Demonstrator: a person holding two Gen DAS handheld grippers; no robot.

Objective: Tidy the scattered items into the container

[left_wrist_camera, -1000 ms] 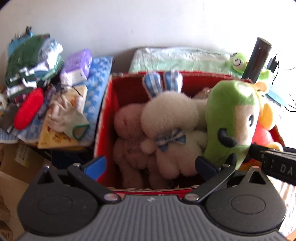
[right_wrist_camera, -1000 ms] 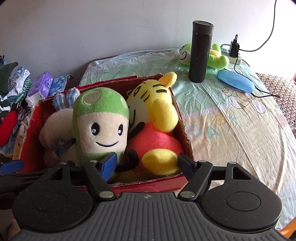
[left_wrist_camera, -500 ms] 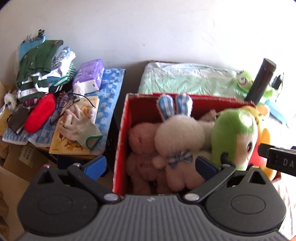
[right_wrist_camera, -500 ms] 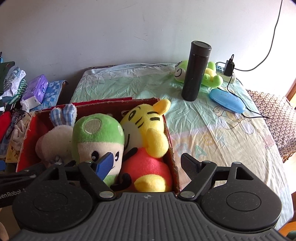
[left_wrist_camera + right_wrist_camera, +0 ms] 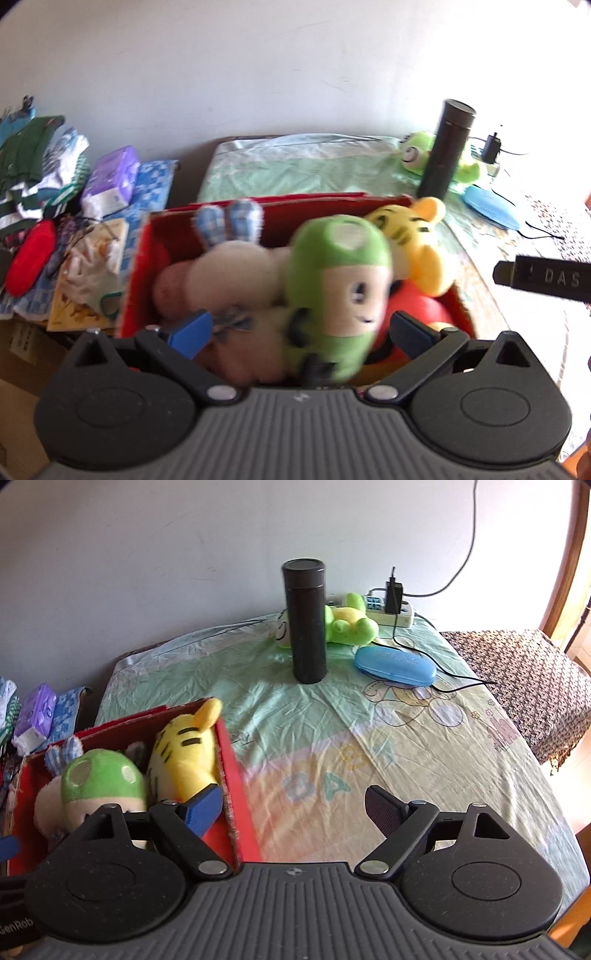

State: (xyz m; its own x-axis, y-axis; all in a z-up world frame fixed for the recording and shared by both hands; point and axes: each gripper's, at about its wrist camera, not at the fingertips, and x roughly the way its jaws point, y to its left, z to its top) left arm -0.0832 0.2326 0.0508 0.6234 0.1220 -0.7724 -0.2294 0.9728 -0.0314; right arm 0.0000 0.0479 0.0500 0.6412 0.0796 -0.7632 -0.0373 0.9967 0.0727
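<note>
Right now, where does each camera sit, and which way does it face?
Left wrist: on the left tongs, looking down into the red box at the green plush; its own open fingers and a piece of the right tongs show.
Right wrist: on the right tongs, facing the table and black flask; its open fingers show, nothing between them.
Shared: box, green plush, yellow tiger, flask, blue case.
</note>
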